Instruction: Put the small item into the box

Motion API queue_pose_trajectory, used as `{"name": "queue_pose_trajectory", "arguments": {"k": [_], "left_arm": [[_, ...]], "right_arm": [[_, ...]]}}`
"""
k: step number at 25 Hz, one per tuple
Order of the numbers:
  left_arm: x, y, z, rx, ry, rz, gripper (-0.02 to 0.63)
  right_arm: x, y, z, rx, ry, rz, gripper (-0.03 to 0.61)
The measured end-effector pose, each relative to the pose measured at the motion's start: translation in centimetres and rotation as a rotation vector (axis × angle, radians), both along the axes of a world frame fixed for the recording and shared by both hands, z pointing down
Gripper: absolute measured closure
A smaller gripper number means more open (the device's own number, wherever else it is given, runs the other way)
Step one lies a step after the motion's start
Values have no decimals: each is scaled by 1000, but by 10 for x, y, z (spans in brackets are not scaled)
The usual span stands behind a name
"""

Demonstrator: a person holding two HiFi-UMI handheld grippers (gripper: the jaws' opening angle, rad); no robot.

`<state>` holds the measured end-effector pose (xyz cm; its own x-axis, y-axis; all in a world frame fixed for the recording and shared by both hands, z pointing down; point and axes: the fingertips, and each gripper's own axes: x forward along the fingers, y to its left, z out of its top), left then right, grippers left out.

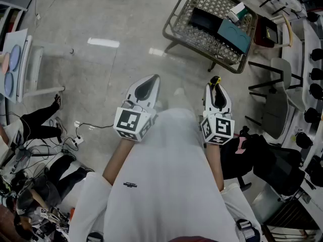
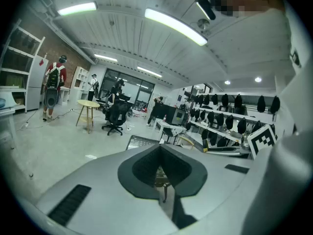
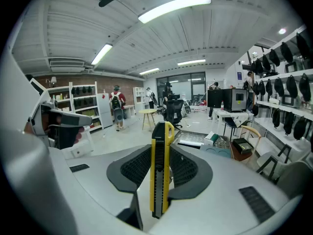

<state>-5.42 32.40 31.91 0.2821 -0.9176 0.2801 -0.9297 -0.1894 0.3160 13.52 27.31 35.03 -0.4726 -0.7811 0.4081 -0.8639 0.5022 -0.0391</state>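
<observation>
Two grippers: held side by side above the floor [image 1: 101, 59], well apart, both pointing forward.
Left gripper [image 1: 153, 79]: fingers [image 2: 139, 168] closed tip to tip, nothing gripped between them.
Right gripper [image 1: 216, 83]: fingers [image 3: 132, 168] clamped on a knife [image 3: 160, 170].
Knife: yellow and black, sliding-blade kind, upright between the dark pads, top end poking past the fingertips; in the head view only a small yellow and black tip at the front of the gripper.
Wire basket [image 1: 209, 1]: on the floor ahead and to the right, apart from both grippers.
Inside the basket: black box [image 1: 204, 18] touching a teal box [image 1: 234, 34]; small white and green carton [image 1: 237, 11] by the far rim.
Grey chair [image 1: 276, 102]: just right of the right gripper, beside a long table edge.
Power strip [image 1: 75, 141]: on the floor to the left, cable trailing from it.
Far end of the room: round yellow table [image 2: 88, 104], black office chair [image 2: 116, 116] next to it, person with a backpack [image 2: 53, 84] standing near white shelves.
</observation>
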Motion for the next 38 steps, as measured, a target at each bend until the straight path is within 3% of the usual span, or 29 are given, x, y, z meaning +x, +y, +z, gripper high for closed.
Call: {"name": "queue_pose_trajectory", "arguments": {"k": [10, 29, 38], "left_arm": [[54, 11, -15, -28, -16, 34, 612], [148, -15, -22, -10, -69, 72, 612], [155, -39, -15, -8, -71, 55, 612]], "right_arm": [[33, 7, -46, 92, -37, -42, 474], [115, -4, -45, 102, -145, -51, 474], [116, -30, -32, 81, -160, -79, 474]]}}
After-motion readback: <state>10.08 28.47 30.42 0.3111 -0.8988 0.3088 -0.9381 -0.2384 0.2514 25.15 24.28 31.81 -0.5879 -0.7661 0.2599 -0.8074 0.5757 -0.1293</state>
